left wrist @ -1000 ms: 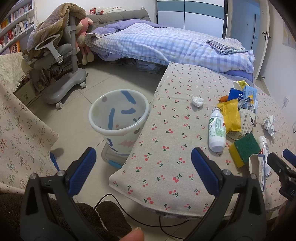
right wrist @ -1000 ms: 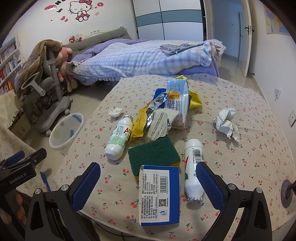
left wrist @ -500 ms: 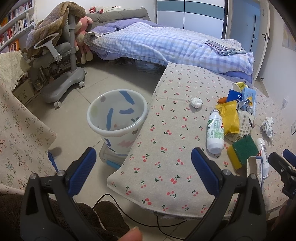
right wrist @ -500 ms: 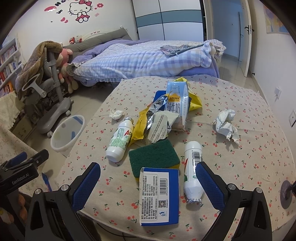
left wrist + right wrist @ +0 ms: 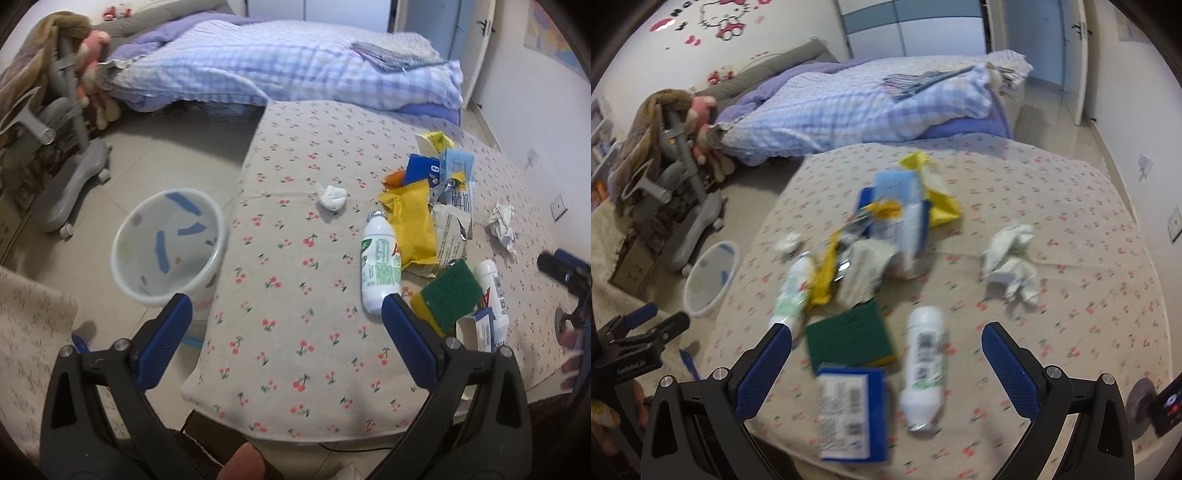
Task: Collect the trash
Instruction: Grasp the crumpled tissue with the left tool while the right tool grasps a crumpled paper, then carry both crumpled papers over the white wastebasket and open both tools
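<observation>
Nothing is collected yet, as far as I can judge: the trash bin [image 5: 168, 243] at left centre, on the floor beside the counter [image 5: 295, 266], looks empty. Bottles [image 5: 380, 266], wrappers [image 5: 412, 221], a sponge [image 5: 448, 293] and crumpled paper [image 5: 332, 195] all lie on the cloth. My left gripper [image 5: 286, 332] and right gripper [image 5: 886, 363] both have jaws wide apart, holding nothing.
</observation>
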`<state>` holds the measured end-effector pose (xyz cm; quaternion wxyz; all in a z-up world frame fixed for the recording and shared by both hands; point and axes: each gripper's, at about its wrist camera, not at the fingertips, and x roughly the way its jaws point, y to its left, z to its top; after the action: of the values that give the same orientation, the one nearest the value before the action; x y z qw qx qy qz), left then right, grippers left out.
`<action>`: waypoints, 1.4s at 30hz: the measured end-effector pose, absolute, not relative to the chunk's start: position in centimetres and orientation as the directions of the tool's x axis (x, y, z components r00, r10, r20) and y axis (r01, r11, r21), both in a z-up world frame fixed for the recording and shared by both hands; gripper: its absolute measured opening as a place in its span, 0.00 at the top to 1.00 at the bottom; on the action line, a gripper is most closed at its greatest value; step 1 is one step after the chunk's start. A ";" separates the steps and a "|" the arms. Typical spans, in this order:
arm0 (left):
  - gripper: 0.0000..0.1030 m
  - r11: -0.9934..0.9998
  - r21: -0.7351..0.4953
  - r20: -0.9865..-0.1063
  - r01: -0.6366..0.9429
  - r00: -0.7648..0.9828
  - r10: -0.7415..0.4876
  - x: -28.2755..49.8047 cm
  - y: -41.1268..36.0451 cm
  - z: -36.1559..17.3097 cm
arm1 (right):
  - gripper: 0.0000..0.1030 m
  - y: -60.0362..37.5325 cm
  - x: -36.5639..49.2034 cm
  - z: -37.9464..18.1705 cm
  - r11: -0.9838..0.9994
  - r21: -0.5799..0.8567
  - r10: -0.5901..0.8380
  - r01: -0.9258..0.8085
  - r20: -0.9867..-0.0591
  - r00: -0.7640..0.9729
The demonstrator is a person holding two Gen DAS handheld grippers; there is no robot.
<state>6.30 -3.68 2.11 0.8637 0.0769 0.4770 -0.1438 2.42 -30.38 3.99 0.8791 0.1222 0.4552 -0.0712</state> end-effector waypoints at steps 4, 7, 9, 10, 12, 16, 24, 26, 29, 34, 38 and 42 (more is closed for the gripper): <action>0.01 0.930 -0.025 -0.870 0.367 0.450 -0.201 9.9 -5.4 1.7 | 0.00 -36.1 4.8 3.8 0.924 0.168 -0.050 0.343 -0.837 0.545; 0.02 0.929 -0.076 -0.856 0.361 0.454 -0.247 11.9 -5.6 0.7 | 0.00 -40.0 6.2 2.2 0.894 0.164 -0.073 0.417 -0.865 0.496; 0.11 0.920 -0.170 -0.877 0.354 0.371 -0.305 13.7 -5.9 -0.8 | 0.00 -41.9 6.6 0.8 0.874 0.178 -0.057 0.452 -0.886 0.460; 0.17 0.913 -0.202 -0.881 0.354 0.341 -0.327 14.3 -6.2 -1.2 | 0.00 -43.0 6.9 -0.1 0.861 0.185 -0.047 0.473 -0.899 0.436; 0.19 0.896 -0.267 -0.879 0.354 0.292 -0.378 15.7 -6.8 -2.2 | 0.00 -44.1 7.2 -1.4 0.851 0.190 -0.033 0.489 -0.910 0.412; 0.36 0.893 -0.306 -0.878 0.331 0.264 -0.399 17.9 -7.9 -3.6 | 0.00 -45.2 8.2 -3.5 0.841 0.217 0.015 0.496 -0.925 0.380; 0.62 0.900 -0.293 -0.893 0.322 0.245 -0.378 19.9 -10.3 -5.6 | 0.13 -45.5 9.7 -5.4 0.816 0.268 0.079 0.511 -0.929 0.361; 0.68 0.911 -0.270 -0.902 0.313 0.248 -0.353 20.0 -10.5 -6.2 | 0.27 -45.6 9.9 -5.9 0.811 0.272 0.085 0.518 -0.930 0.357; 0.74 0.914 -0.275 -0.901 0.299 0.251 -0.353 20.4 -10.4 -6.4 | 0.46 -45.7 10.1 -6.3 0.800 0.279 0.092 0.532 -0.932 0.350; 0.84 0.913 -0.290 -0.889 0.288 0.272 -0.368 20.7 -10.2 -5.9 | 0.70 -45.4 10.5 -5.9 0.818 0.269 0.077 0.508 -0.927 0.368; 0.85 0.908 -0.308 -0.878 0.283 0.284 -0.386 20.3 -9.5 -5.0 | 0.71 -44.9 10.8 -4.8 0.832 0.252 0.046 0.494 -0.919 0.392; 0.85 0.902 -0.327 -0.861 0.282 0.304 -0.407 19.6 -8.6 -3.7 | 0.71 -44.3 10.2 -3.4 0.830 0.261 0.036 0.493 -0.907 0.420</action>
<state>19.58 -8.58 -3.68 0.8054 -0.0569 0.5499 -0.2139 10.15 -44.28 -3.41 0.8031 0.2547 0.5196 -0.1421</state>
